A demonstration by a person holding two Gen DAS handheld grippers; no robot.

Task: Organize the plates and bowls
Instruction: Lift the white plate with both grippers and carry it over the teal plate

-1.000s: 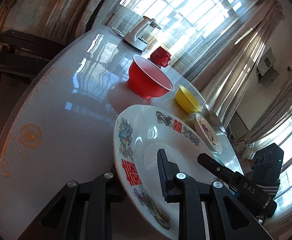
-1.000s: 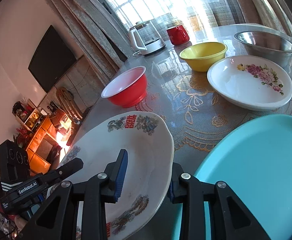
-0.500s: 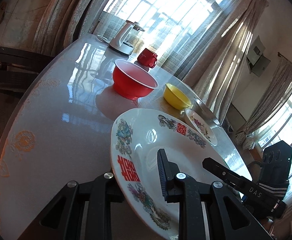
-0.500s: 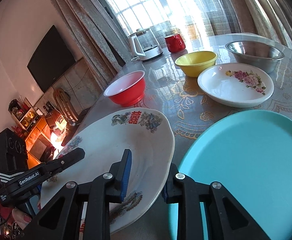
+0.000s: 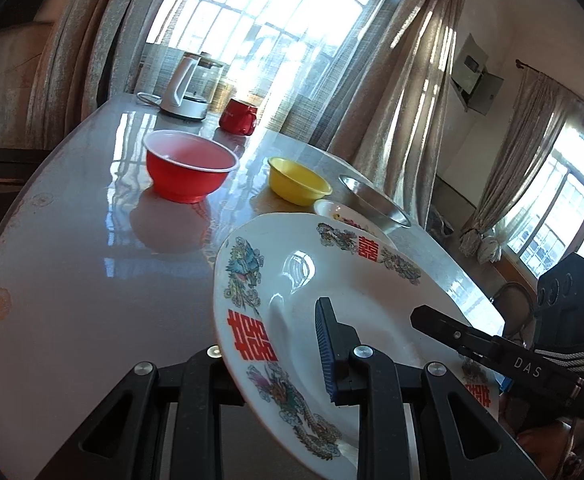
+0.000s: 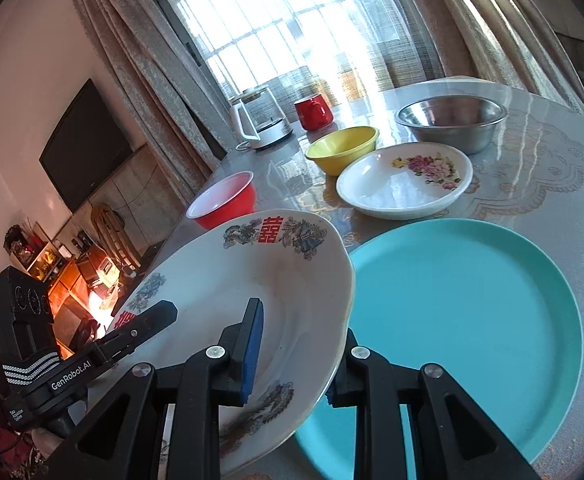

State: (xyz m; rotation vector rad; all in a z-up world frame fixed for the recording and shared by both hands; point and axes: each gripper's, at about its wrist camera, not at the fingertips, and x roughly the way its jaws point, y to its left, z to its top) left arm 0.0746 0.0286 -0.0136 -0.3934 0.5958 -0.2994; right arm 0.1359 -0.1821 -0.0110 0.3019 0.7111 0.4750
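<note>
A large white plate (image 5: 332, 280) with dragon patterns and red characters hangs tilted above the table, held by both grippers. My left gripper (image 5: 276, 360) is shut on its left rim, one blue pad inside the dish and the other finger hidden under the rim. My right gripper (image 6: 298, 356) is shut on the opposite rim of the same plate (image 6: 252, 280), whose edge overlaps a teal plate (image 6: 452, 320) lying flat on the table. Each view shows the other gripper's finger across the plate.
Behind stand a floral plate (image 6: 404, 184), a yellow bowl (image 6: 342, 148), a red bowl (image 6: 224, 200) and a steel bowl (image 6: 452, 120). A red mug (image 6: 312, 112) and a kettle (image 6: 258, 118) sit by the window. The glossy table (image 5: 72, 260) curves off to the left.
Both grippers have carried the patterned plate up and toward the teal plate, and the left one has rolled. The right jaws narrowed onto the rim early on.
</note>
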